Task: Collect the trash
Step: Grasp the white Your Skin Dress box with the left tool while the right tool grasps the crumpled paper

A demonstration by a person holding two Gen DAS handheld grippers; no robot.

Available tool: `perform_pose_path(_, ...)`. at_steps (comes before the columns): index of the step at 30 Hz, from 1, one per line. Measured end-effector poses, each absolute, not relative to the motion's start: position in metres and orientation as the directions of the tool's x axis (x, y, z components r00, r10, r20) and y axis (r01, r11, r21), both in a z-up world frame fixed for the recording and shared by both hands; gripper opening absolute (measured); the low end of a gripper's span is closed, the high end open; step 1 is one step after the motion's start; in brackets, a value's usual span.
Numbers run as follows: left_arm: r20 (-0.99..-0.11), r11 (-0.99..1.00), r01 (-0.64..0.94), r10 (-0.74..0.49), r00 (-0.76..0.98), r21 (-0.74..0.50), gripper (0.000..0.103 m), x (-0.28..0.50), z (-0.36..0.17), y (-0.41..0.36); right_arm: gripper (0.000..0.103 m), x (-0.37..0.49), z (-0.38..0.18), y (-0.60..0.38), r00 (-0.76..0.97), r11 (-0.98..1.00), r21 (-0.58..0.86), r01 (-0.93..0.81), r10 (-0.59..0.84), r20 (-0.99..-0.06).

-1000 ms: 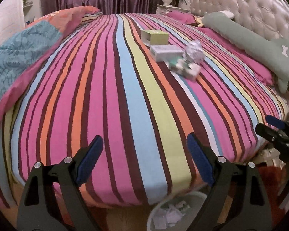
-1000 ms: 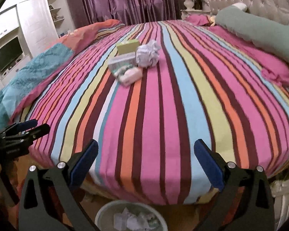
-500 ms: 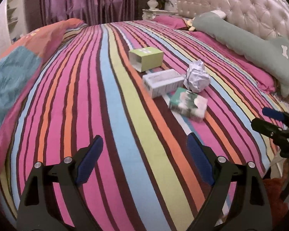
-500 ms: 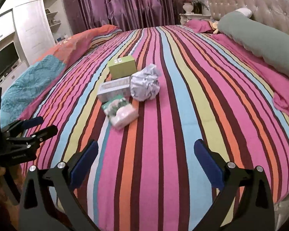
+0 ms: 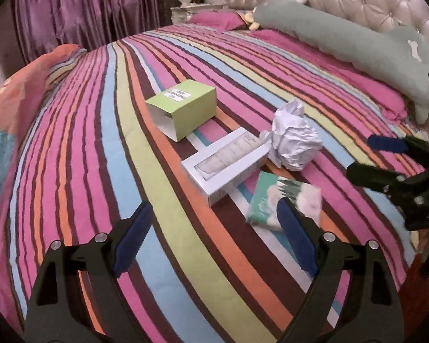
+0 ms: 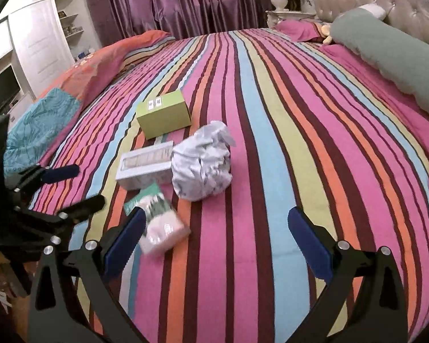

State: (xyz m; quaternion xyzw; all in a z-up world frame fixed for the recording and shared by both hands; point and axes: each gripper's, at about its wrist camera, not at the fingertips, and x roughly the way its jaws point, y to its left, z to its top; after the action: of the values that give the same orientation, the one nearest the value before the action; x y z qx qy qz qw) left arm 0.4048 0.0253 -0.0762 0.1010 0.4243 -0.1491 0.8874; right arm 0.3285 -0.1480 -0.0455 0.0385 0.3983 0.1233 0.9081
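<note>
light: dim, warm indoor | blur: slight motion smear | edges: fisheye bend, black corners

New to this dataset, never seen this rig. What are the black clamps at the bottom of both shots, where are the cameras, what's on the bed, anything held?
There is no robot arm: a person carries a two-finger gripper in each hand, and a fisheye camera on each looks forward along its fingers. The left wrist view shows the left gripper from behind, with the right gripper entering at its right edge. The right wrist view shows the right gripper, with the left one at its left edge. Both stand open and hold nothing.

On the striped bedspread lies a cluster of trash: a green box, a white box, a crumpled paper ball and a tissue packet. A long green pillow lies by the headboard.
</note>
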Motion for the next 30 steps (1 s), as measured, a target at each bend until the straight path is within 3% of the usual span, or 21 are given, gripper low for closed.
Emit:
perform_pose_path(10, -0.804, 0.906, 0.413, -0.175, 0.568, 0.095, 0.086, 0.439, -0.094, 0.018, 0.095, 0.369, -0.06, -0.138, 0.596, 0.96, 0.216, -0.179, 0.28, -0.752)
perform_pose_path(18, -0.814, 0.899, 0.428, -0.179, 0.552, 0.093, 0.086, 0.463, -0.102, 0.005, 0.095, 0.393, -0.071, -0.13, 0.562, 0.967, 0.181, -0.178, 0.251, -0.788)
perform_pose_path(30, -0.854, 0.929, 0.351, -0.084, 0.514, 0.12, 0.086, 0.492, -0.122, -0.006, 0.095, 0.416, -0.08, -0.122, 0.565, 0.983, 0.081, -0.166, 0.162, -0.809)
